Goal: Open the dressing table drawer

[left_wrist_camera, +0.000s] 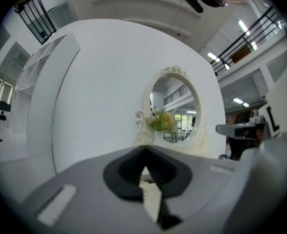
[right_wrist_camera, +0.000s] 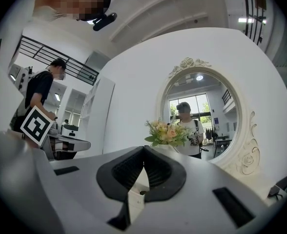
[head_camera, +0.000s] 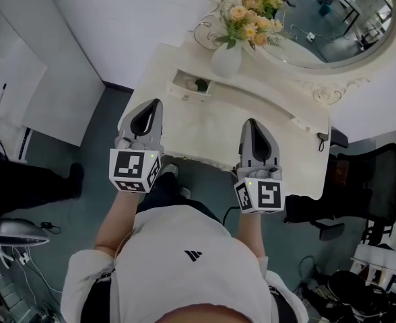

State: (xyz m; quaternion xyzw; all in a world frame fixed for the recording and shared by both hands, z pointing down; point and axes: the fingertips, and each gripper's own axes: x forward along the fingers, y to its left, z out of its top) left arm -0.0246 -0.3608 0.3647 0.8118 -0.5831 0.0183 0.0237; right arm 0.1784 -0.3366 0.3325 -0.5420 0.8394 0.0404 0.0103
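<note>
The drawer (head_camera: 191,84) is standing open on the top of the cream dressing table (head_camera: 285,123), towards the table's back left part. A small dark round item (head_camera: 201,84) is lying inside it. The drawer is sitting ahead of the left gripper's (head_camera: 158,102) jaws and slightly to their right, clearly apart from them, and nothing is touching it.

The left gripper is hanging over the table's left front corner. Its jaws are pressed together with nothing between them. The right gripper (head_camera: 250,122) is hanging over the table's front edge, well to the right of the drawer. Its jaws are likewise meeting at the tips and gripping nothing.

Beyond the drawer, further from both sets of jaws, a white vase (head_camera: 226,60) is holding peach and yellow flowers (head_camera: 246,20). Behind the vase an oval mirror (head_camera: 333,15) in an ornate frame is standing against the wall. A dark chair (head_camera: 380,173) is standing off to the right of the right jaws, beside the table. The person (head_camera: 191,261), in a white shirt, is standing at the table's front edge, behind both grippers.
</note>
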